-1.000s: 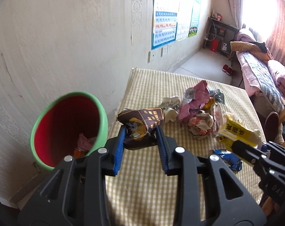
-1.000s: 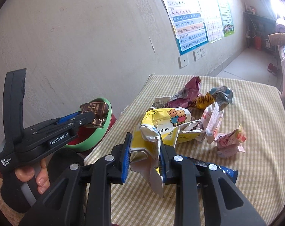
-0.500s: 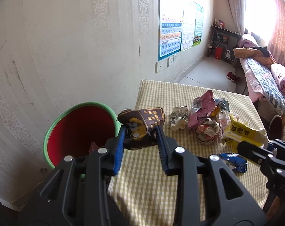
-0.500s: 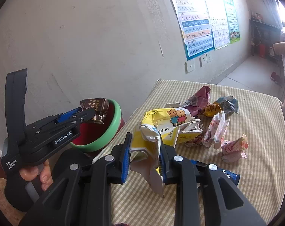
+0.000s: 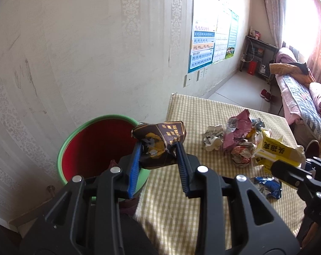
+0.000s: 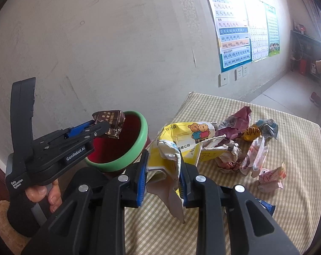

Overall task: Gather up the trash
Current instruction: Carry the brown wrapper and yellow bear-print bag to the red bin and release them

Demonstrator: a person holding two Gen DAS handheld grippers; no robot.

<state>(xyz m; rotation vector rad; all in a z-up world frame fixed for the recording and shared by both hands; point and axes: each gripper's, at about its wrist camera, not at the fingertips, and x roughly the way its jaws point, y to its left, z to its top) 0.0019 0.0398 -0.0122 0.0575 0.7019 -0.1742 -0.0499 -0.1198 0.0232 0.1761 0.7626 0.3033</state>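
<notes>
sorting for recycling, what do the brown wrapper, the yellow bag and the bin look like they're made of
Brown wrapper: probably metallised plastic film; its torn edges show silver and it holds sharp creases.
Yellow bag: apparently thin glossy plastic or coated paper with a white inside; it crumples softly.
Bin: looks like moulded plastic, with a smooth matte green rim and a red inside.

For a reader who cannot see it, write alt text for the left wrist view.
The left claw grips a crumpled brown wrapper above the rim of a red bin with a green edge. Crumpled wrappers litter the checked table beyond.
</notes>
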